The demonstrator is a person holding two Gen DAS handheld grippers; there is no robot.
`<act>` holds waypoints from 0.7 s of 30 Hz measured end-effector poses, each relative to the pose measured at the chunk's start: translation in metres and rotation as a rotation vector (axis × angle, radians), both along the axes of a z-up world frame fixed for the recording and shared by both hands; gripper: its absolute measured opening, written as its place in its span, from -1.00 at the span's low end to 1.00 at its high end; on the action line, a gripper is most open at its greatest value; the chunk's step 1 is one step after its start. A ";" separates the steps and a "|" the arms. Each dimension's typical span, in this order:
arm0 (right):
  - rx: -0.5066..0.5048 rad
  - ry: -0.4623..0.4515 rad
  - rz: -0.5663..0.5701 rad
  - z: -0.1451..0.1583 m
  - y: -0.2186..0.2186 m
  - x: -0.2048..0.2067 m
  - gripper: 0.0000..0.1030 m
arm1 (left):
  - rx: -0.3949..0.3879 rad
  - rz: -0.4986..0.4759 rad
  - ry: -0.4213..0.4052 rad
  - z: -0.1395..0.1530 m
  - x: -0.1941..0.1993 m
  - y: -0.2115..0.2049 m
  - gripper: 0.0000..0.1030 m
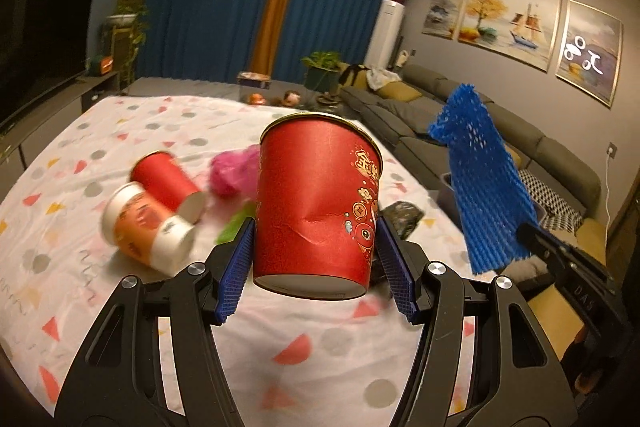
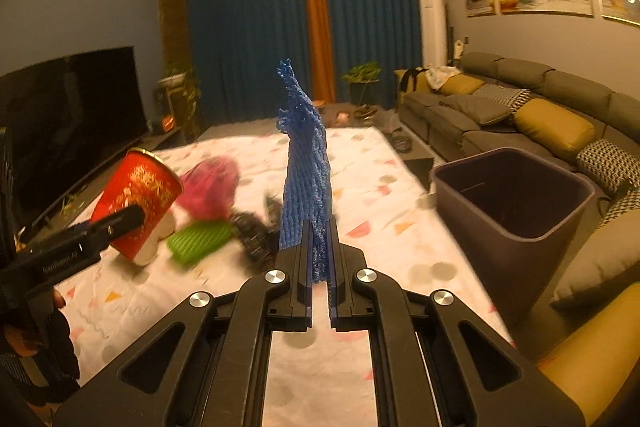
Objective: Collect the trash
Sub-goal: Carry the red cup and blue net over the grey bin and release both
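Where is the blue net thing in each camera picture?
Left wrist view: the blue foam net is at the right, held up by the right gripper.
Right wrist view: the net stands in the middle, pinched between the fingers.
Shared landmark: the big red cup.

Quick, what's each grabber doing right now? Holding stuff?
Left gripper: closed on the red paper cup, lifted off the table.
Right gripper: closed on the blue foam net, which sticks up from the jaws.
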State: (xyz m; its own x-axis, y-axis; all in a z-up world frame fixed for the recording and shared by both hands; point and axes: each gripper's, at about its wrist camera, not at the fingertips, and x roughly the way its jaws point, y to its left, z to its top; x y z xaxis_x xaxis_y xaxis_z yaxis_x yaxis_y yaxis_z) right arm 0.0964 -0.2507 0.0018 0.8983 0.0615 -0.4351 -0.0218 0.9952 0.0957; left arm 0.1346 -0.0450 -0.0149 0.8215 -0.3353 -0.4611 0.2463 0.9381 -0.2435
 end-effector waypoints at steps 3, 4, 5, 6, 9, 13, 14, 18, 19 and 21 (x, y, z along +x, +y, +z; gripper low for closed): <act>0.013 -0.024 -0.036 0.005 -0.018 -0.001 -0.87 | 0.007 -0.039 -0.010 0.005 0.008 -0.021 0.15; 0.019 -0.032 -0.052 0.006 -0.026 -0.001 -0.87 | 0.009 -0.048 -0.012 0.007 0.010 -0.028 0.15; 0.021 -0.036 -0.062 0.006 -0.030 -0.001 -0.87 | 0.013 -0.059 -0.017 0.009 0.013 -0.035 0.15; 0.024 -0.041 -0.074 0.007 -0.035 -0.001 -0.87 | 0.015 -0.067 -0.020 0.010 0.014 -0.040 0.15; 0.036 -0.060 -0.122 0.011 -0.057 -0.002 -0.87 | 0.026 -0.103 -0.033 0.014 0.022 -0.064 0.15; 0.044 -0.085 -0.174 0.018 -0.082 -0.004 -0.87 | 0.041 -0.144 -0.050 0.019 0.029 -0.092 0.15; 0.043 -0.092 -0.187 0.020 -0.087 -0.005 -0.87 | 0.042 -0.155 -0.053 0.020 0.031 -0.099 0.15; 0.038 -0.110 -0.238 0.025 -0.109 -0.005 -0.87 | 0.045 -0.197 -0.062 0.025 0.039 -0.128 0.15; 0.036 -0.114 -0.249 0.026 -0.114 -0.007 -0.87 | 0.046 -0.207 -0.064 0.026 0.040 -0.134 0.15; 0.032 -0.120 -0.271 0.028 -0.122 -0.007 -0.87 | 0.047 -0.228 -0.069 0.027 0.044 -0.147 0.15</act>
State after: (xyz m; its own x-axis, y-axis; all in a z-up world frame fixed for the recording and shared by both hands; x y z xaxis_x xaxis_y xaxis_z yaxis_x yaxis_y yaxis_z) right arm 0.0897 -0.3729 0.0299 0.9287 -0.1751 -0.3268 0.2309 0.9628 0.1402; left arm 0.1788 -0.1918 0.0124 0.7573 -0.4950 -0.4260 0.4675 0.8664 -0.1757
